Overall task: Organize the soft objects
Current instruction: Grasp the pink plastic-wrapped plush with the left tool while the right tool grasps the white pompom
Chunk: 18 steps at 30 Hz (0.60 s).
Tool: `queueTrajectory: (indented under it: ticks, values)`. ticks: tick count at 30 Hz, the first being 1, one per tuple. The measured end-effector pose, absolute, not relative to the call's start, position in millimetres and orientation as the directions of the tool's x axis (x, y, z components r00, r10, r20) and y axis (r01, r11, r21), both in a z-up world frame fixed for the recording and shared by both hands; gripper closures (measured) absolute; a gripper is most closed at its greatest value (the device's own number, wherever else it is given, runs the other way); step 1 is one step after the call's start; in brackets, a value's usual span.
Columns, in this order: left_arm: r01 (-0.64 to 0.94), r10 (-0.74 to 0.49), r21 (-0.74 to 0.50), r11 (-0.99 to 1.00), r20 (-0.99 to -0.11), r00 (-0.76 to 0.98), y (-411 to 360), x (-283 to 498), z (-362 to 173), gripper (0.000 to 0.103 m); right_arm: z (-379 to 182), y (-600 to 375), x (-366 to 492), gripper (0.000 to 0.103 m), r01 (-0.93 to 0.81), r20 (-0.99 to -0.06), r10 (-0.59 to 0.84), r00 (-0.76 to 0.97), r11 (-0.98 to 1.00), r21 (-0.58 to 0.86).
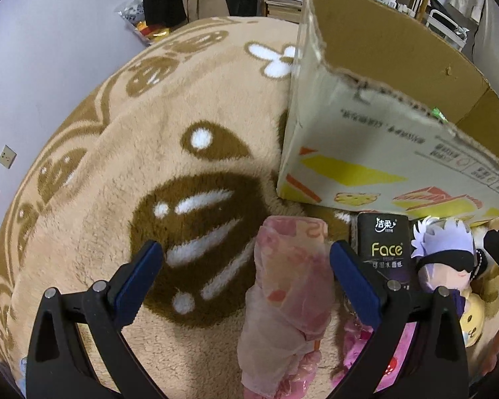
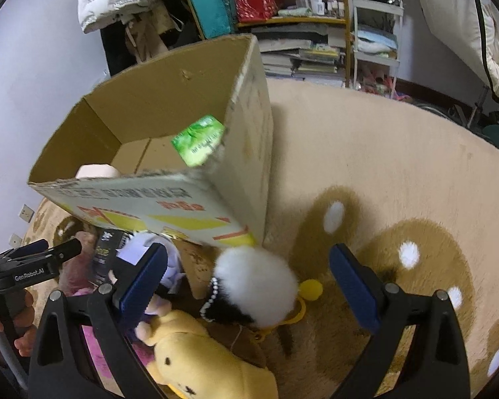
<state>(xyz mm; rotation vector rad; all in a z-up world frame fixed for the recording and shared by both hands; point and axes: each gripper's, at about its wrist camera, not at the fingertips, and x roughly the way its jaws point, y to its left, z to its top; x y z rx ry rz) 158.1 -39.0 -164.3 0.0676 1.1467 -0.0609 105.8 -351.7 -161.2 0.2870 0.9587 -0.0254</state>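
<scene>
My left gripper (image 1: 246, 259) is open above a rolled pink cloth bundle (image 1: 289, 292) that lies on the rug between its fingers. Right of it lie a black "Face" tissue pack (image 1: 382, 249) and a plush doll with pale purple hair (image 1: 445, 252). My right gripper (image 2: 248, 266) is open over a white fluffy pompom toy (image 2: 256, 282) with a bead string, beside a yellow plush (image 2: 199, 352). A cardboard box (image 2: 156, 199) stands open behind them, with a green pack (image 2: 199, 139) and a pink item (image 2: 96, 171) inside.
A beige rug with brown bear patterns (image 1: 169, 153) covers the floor. Shelves with books and bottles (image 2: 302, 40) stand at the back, a white cart (image 2: 376, 33) beside them. A hand (image 2: 3, 326) holds the left gripper (image 2: 40, 259) at the left edge.
</scene>
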Motion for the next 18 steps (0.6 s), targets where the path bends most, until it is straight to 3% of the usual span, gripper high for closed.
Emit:
queueTrajectory:
  ticks: [10,18]
  values:
    - [0.11,0.011,0.057,0.992,-0.924,0.382,-48.5,155.7,-178.4,0.003,-176.5,-358.4,108.2,0.001,0.179,-0.837,0.096,0.538,0.958,0.225]
    - [0.124,0.033,0.083,0.989,-0.931,0.363,-52.9,154.4,-186.1,0.004,-186.8,-363.8,112.2,0.023,0.187,-0.858,0.119,0.5,0.952,0.242]
